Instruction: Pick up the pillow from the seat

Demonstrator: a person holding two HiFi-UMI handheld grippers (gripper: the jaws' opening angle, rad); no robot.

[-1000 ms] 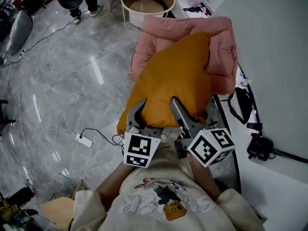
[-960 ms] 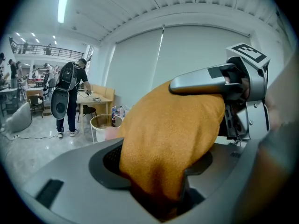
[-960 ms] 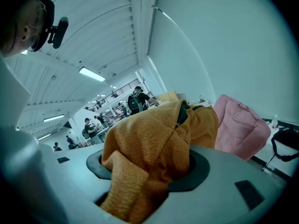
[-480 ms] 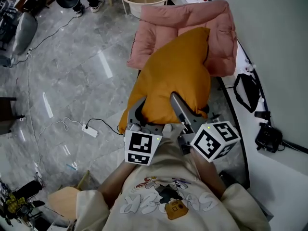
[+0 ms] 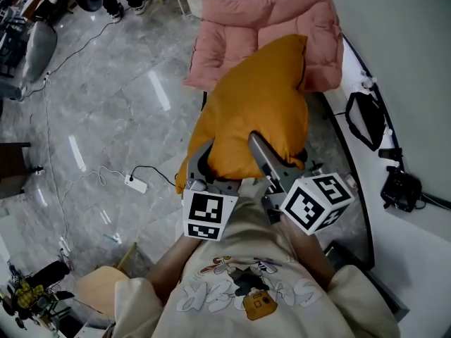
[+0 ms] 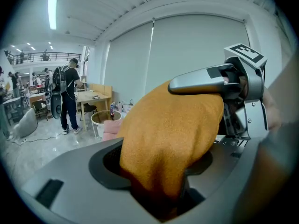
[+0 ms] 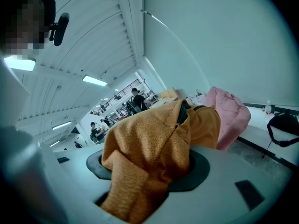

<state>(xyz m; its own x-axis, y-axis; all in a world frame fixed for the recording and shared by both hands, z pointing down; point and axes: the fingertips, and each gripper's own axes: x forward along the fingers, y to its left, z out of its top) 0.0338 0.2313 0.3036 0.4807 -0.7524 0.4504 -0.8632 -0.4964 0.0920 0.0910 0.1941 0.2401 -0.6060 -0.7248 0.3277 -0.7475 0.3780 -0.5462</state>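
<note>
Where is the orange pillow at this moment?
In the head view the orange pillow is at the centre, its near edge clamped by the left gripper and the right gripper; its far end overlaps the pink seat cushion beyond.

the orange fuzzy fabric pillow (image 5: 257, 111) is held up in front of the person, its far end over the pink quilted seat cushion (image 5: 264, 27). its near edge is clamped in the left tool (image 5: 202, 162) and the right tool (image 5: 271, 162), side by side. a white power strip (image 5: 136, 184) lies on the grey marble floor (image 5: 120, 97), left of the pillow.
</note>
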